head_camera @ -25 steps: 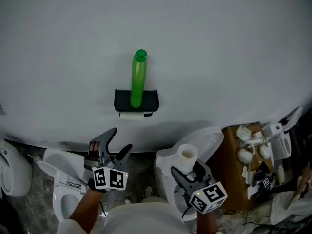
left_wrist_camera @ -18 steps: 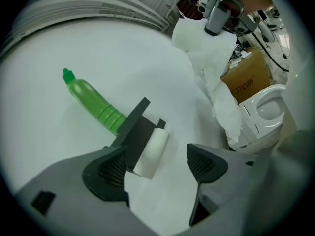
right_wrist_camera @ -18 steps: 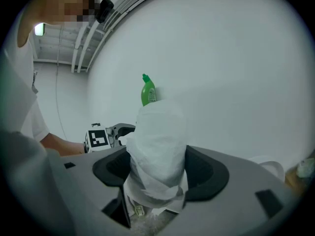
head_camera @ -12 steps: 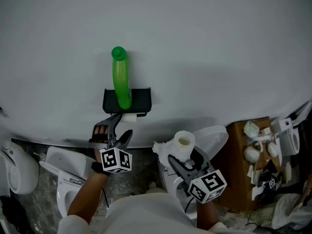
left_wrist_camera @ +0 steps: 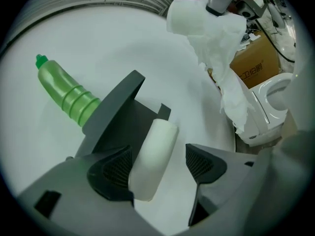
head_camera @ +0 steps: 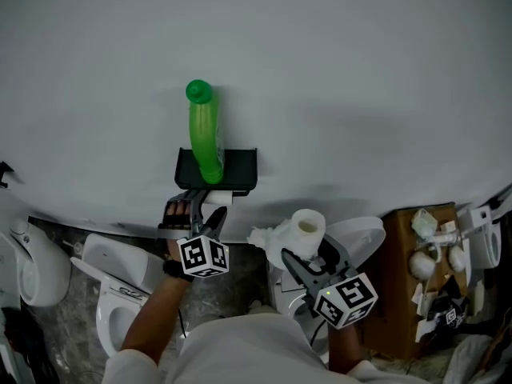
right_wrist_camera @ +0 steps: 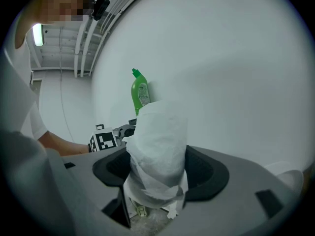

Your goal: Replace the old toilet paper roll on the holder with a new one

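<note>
The left gripper (left_wrist_camera: 157,166) has its jaws apart around the old roll (left_wrist_camera: 155,154), a thin, pale cylinder that hangs from the dark holder (left_wrist_camera: 118,107). The roll sits close against the left pad, and white wall shows between it and the right pad. The holder is fixed to the plain white wall (left_wrist_camera: 113,38). A green bottle (left_wrist_camera: 66,95) with a ribbed neck and green cap rises from behind it towards the far left. At the upper right is the new roll (left_wrist_camera: 194,16), with loose paper trailing down from it. Beyond that, at the right, are a cardboard box (left_wrist_camera: 256,65) and a white toilet (left_wrist_camera: 273,95).
</note>
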Motion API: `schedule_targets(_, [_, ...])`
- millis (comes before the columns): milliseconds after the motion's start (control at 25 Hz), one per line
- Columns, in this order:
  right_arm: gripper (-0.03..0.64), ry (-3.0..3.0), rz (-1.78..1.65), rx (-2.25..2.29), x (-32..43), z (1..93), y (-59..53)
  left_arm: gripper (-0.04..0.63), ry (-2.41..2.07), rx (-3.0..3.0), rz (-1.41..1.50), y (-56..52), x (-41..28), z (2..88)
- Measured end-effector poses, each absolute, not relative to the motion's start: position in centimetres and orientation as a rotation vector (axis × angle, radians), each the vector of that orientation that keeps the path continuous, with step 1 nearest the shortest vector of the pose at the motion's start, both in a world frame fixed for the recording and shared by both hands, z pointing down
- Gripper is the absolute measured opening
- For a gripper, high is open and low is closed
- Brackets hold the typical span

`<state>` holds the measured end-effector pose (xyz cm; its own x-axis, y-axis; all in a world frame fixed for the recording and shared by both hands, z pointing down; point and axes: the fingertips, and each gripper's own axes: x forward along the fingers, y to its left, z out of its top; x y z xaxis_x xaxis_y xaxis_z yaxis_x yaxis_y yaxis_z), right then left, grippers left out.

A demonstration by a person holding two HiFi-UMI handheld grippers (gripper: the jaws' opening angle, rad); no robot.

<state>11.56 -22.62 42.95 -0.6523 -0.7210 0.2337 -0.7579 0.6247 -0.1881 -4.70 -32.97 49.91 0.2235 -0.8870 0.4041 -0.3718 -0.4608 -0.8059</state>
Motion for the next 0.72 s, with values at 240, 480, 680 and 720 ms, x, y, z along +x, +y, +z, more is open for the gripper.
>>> schedule_targets(240, [0.314, -2.708, 0.394, 1.234, 12.0, 42.7, -23.2, 0.262, 1.205, -1.924, -1.159, -33.3, -4.9, 49.3])
schedule_targets(480, [0.314, -2.708, 0.402, 1.256, 13.0, 42.9, -23.4, 0.255, 1.194, -1.9, -1.14, -33.1, -4.5, 49.3])
schedule_targets(680, [0.314, -2.714, 0.413, 1.247, 13.2, 43.2, -23.1, 0.25, 1.174, -1.894, -1.139, -32.8, -3.7, 49.2])
schedule_targets(720, [0.314, -2.715, 0.412, 1.246, 13.2, 43.2, -23.1, 0.249, 1.165, -1.895, -1.138, -32.8, -3.5, 49.2])
